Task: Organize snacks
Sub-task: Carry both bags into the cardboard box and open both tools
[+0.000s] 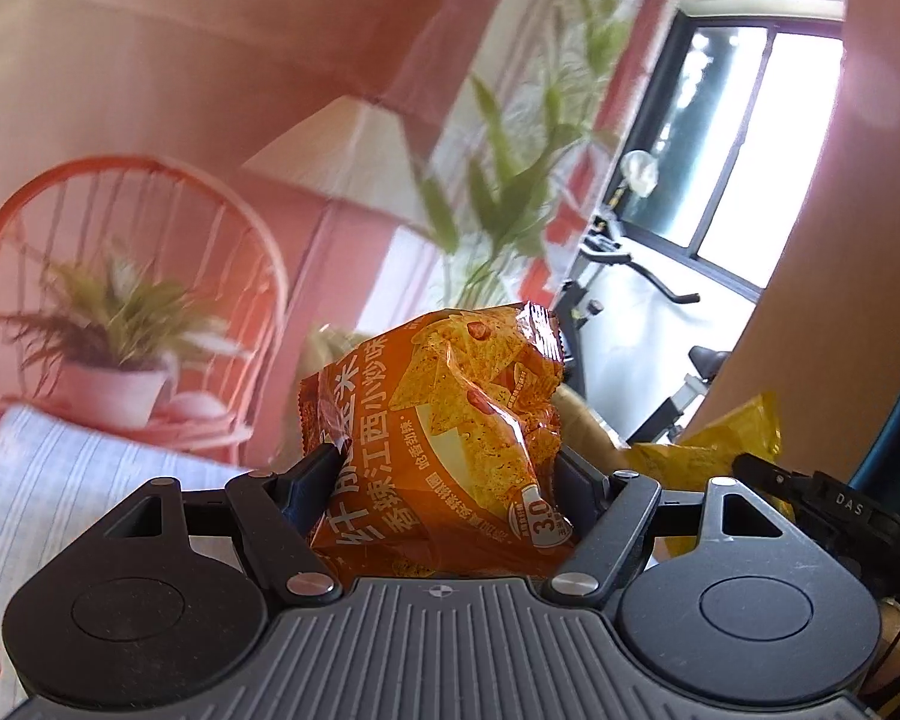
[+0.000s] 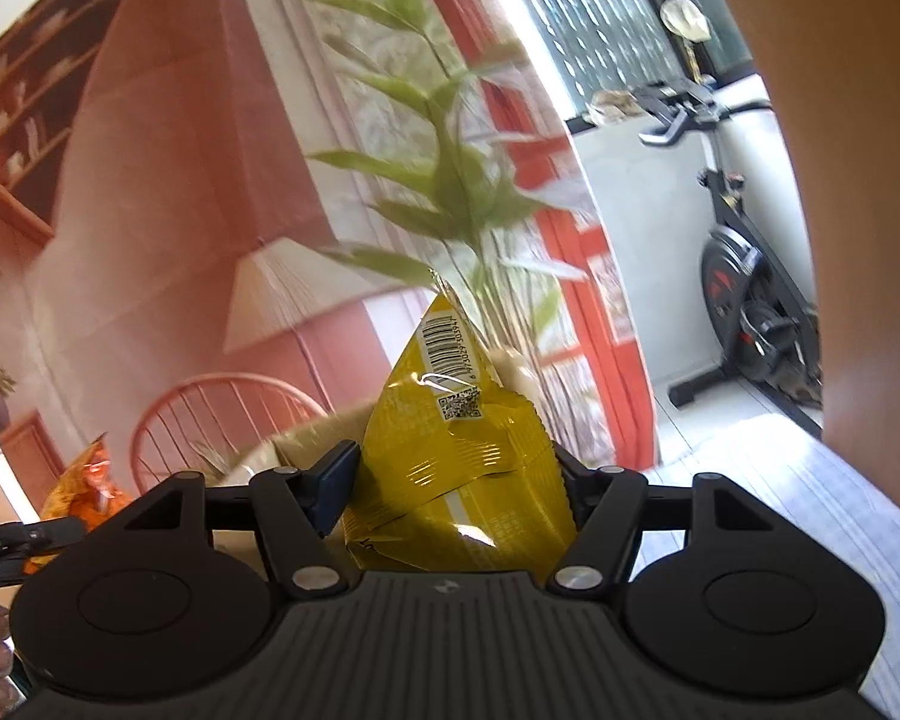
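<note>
Left gripper [image 1: 450,468] clamps orange snack bag [image 1: 450,420] (right gripper [image 2: 456,480] grips yellow snack bag [image 2: 456,462]).

**Two wrist views, aimed up and across the room**

Each fisheye looks along its fingers, a snack bag close before it. Both share the leafy plant [image 1: 498,192] [image 2: 444,180], exercise bike [image 1: 678,372] [image 2: 744,294] and wire chair [image 1: 132,276] [image 2: 222,414]
</note>
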